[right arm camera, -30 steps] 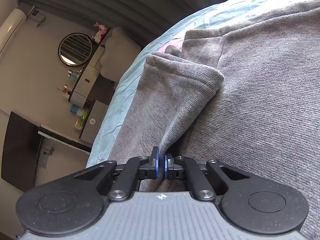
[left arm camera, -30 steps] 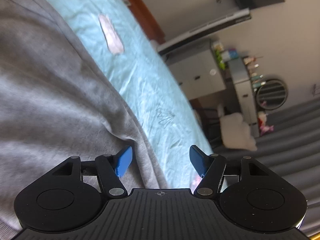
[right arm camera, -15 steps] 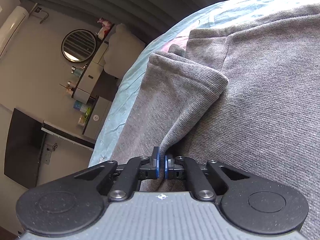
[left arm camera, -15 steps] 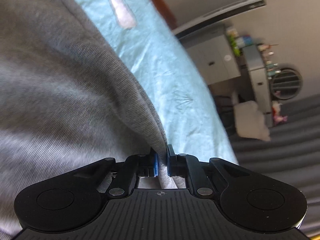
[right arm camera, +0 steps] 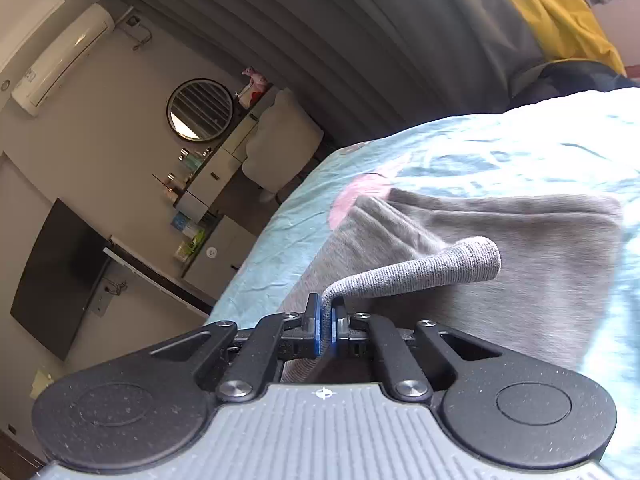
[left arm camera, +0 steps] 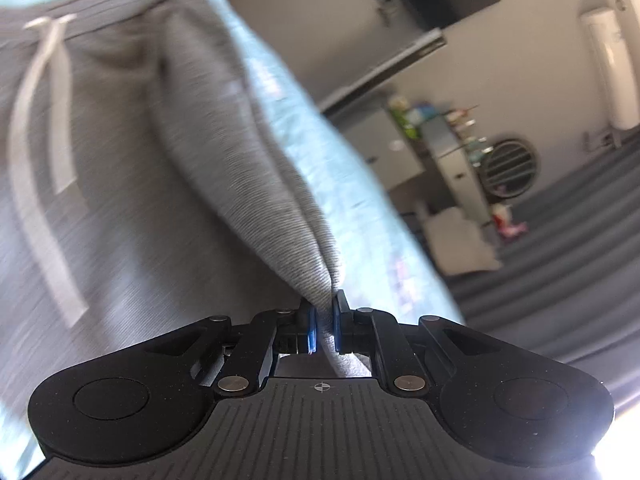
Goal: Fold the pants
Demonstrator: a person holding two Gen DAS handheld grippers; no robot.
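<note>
Pinching the gray pants (left arm camera: 224, 184), the left gripper (left arm camera: 323, 326) and right gripper (right arm camera: 327, 322) each clamp one edge; the pants stretch away ahead of both.

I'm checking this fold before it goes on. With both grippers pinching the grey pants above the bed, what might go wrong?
1. The right gripper pinches only a thin edge of the pants; it may slip out.
2. The left gripper holds a thicker bunch, so the fold may land uneven.
3. The loose drawstring might get trapped inside.
</note>
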